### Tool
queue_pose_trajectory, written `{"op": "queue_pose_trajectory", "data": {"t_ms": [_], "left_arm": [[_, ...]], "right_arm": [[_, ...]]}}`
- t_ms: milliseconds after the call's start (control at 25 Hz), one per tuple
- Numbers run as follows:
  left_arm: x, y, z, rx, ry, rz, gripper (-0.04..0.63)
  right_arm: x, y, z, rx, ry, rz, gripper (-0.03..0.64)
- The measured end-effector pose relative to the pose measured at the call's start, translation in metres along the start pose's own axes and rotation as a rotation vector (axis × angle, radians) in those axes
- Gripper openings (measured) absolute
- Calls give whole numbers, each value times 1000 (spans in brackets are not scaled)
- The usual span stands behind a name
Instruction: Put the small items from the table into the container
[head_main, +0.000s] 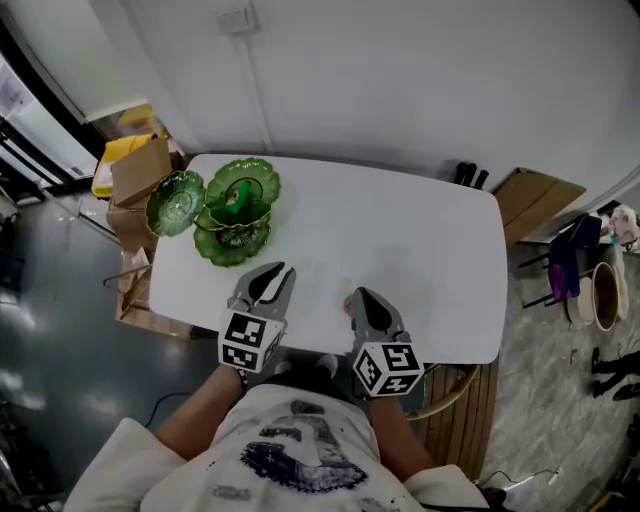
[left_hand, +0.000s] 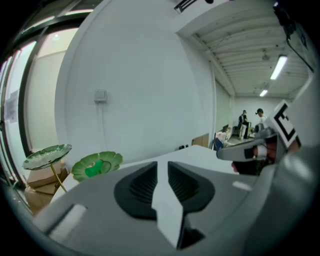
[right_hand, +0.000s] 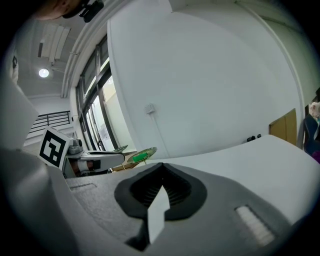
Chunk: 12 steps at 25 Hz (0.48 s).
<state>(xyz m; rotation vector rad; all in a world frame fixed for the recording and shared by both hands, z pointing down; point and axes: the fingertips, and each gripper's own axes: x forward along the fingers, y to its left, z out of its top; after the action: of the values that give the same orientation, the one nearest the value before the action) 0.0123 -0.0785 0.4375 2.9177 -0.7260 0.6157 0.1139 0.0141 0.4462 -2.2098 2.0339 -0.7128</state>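
The right claw (right_hand: 161, 170), jaws pressed together and empty, faces across the white table (right_hand: 250, 157), green dishes (right_hand: 140, 155) far left.

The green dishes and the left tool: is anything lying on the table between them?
No. In the head view, the white table between the left tool and the green dishes is bare.

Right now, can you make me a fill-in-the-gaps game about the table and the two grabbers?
The glass dishes on the table are all ____ in colour.
In the head view they stand at the table's far ____ corner.
The right gripper has its jaws ____.
Between the jaws of the left gripper there is ____.
Missing words: green; left; shut; nothing.
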Motion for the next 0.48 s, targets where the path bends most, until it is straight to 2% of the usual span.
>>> {"op": "queue_pose_trajectory", "data": {"t_ms": [240,480], "left_arm": [[-30,-4,-6,23,-25,-14,-6],[-80,6,-22,20,-50,-13,-9]], "right_arm": [[-14,24,-6,-19,-13,-10,-3],[-26,73,-18,-52,-21,-7,-3]]}}
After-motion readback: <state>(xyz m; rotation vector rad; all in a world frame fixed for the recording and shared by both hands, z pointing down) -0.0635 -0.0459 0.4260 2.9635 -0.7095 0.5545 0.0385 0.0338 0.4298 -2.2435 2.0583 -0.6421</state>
